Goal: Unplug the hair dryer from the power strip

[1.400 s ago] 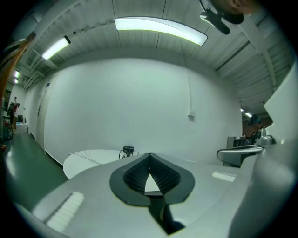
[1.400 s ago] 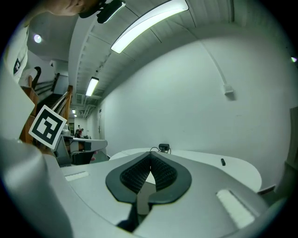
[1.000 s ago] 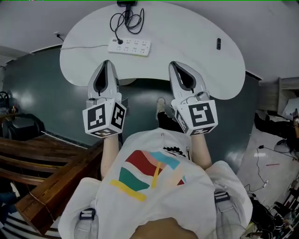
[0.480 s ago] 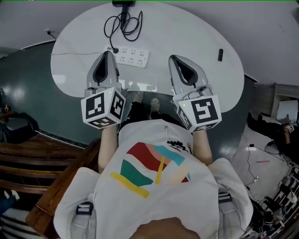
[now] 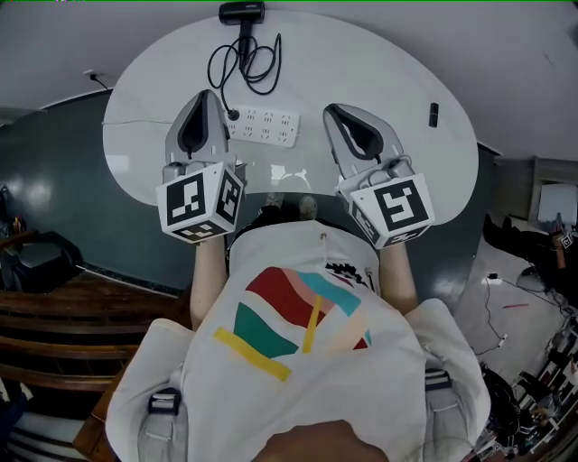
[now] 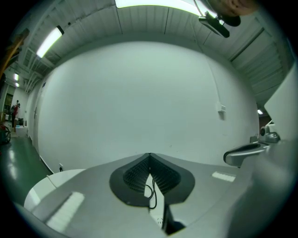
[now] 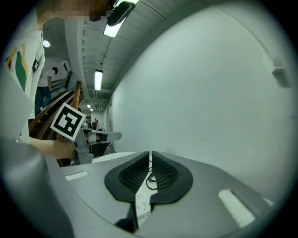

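Hair dryer plug (image 5: 233, 115) seated in left end of power strip (image 5: 264, 127), strip lengthwise across tabletop (image 5: 388, 90), hair dryer (image 5: 242, 13) beyond it. Left tool (image 5: 207, 96) pressed together, just left of strip, nearer plug. Right tool (image 5: 332, 111) right of strip, just opening a crack, empty

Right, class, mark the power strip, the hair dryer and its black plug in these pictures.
power strip (image 5: 271, 128), head view, middle of its white socket face.
hair dryer (image 5: 242, 13), head view, its black body, at the top of the picture.
plug (image 5: 233, 115), head view, black plug head at the power strip's left end.
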`<state>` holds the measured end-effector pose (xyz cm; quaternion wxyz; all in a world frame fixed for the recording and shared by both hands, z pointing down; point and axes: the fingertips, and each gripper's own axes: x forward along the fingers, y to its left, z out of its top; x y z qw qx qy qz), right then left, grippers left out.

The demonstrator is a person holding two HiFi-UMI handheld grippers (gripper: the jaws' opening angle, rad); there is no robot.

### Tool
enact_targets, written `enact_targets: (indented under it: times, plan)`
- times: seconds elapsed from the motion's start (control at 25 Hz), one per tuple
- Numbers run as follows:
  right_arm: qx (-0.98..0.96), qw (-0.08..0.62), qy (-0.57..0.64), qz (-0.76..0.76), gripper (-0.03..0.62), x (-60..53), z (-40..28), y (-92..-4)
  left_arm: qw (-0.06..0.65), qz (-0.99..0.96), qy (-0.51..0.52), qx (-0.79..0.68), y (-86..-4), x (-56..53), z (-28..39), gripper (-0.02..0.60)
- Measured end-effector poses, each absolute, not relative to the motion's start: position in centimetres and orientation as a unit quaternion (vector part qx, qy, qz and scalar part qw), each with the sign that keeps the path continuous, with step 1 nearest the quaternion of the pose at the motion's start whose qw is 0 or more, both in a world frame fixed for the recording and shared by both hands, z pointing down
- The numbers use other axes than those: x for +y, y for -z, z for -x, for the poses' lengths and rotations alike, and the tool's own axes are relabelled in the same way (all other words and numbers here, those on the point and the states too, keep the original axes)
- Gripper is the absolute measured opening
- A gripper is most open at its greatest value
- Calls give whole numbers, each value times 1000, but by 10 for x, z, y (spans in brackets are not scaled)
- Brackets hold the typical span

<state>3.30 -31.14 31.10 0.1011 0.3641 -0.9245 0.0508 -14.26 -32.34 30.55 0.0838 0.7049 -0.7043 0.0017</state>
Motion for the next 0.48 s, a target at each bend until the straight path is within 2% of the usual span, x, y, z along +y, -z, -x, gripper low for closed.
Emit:
enact_targets:
  times: [0.08, 0.16, 0.32, 0.48]
  plan:
    - [-932, 113, -52, -342, 40, -316, -20, -318, 88, -706, -2, -702, -309, -326, 148, 0]
    - [-939, 135, -54, -311, 92, -320, -5, -329, 90, -709, -4, -700, -314, -328, 153, 0]
    - [-949, 209, -51, -230, 145, -322, 27, -363, 86, -713, -3, -696, -319, -331, 164, 0]
    - [-941, 297, -41, -160, 159, -318, 49, -411, 85, -722, -8, -686, -333, -332, 169, 0]
